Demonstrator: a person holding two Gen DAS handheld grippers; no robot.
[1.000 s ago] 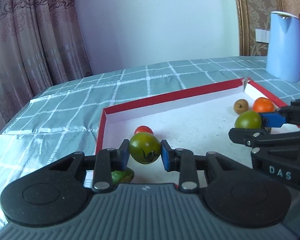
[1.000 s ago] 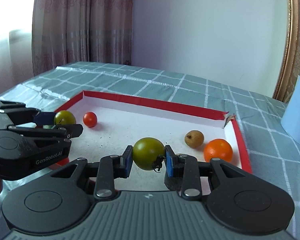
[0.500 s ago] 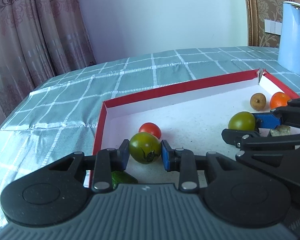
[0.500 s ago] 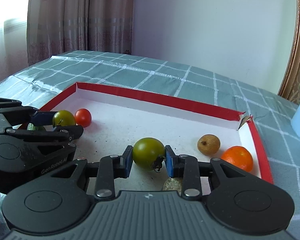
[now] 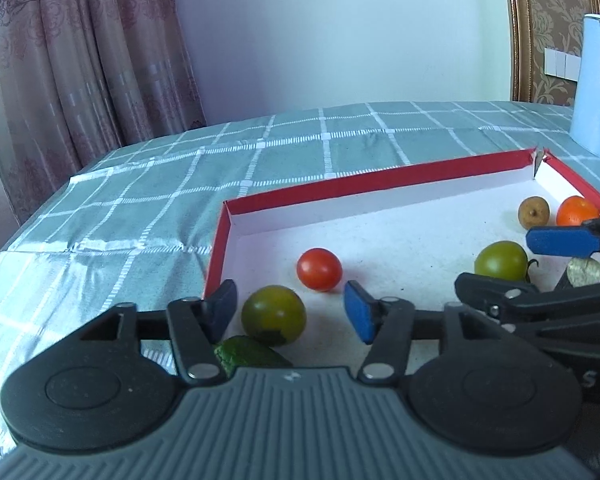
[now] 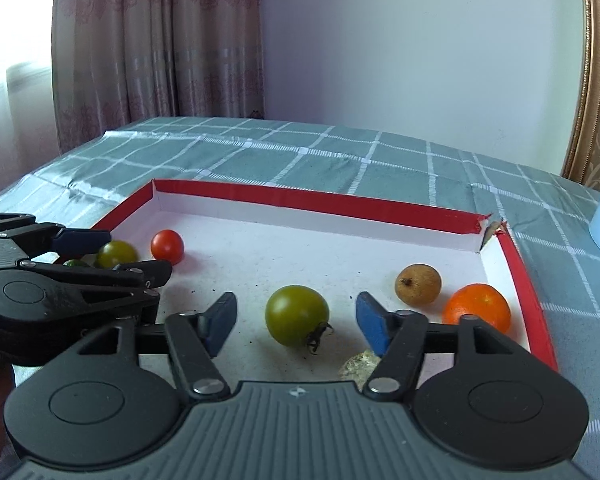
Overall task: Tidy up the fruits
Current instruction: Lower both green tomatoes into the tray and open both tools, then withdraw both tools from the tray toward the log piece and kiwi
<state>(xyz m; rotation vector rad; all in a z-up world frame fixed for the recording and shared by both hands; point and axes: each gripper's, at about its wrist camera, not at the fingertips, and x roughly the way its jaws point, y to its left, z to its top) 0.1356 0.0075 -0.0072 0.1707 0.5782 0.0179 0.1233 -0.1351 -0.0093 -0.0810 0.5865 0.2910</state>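
A red-rimmed white tray (image 5: 364,184) (image 6: 316,200) lies on the checked tablecloth. My left gripper (image 5: 290,312) is open around a green tomato (image 5: 274,314) that rests on the tray floor near the left wall, beside a red tomato (image 5: 319,269) and a small green fruit (image 5: 248,356). My right gripper (image 6: 296,318) is open around a second green tomato (image 6: 297,314) resting mid-tray. A brown fruit (image 6: 418,283) and an orange (image 6: 476,307) sit at the tray's right end.
A pale blue kettle (image 5: 596,84) stands on the table beyond the tray's right corner. A small rough beige lump (image 6: 358,364) lies under my right gripper's right finger. Curtains hang behind the table on the left.
Both grippers have opened and let go of their green tomatoes, which now rest on the tray floor. Both grippers have also dropped lower toward the tray.
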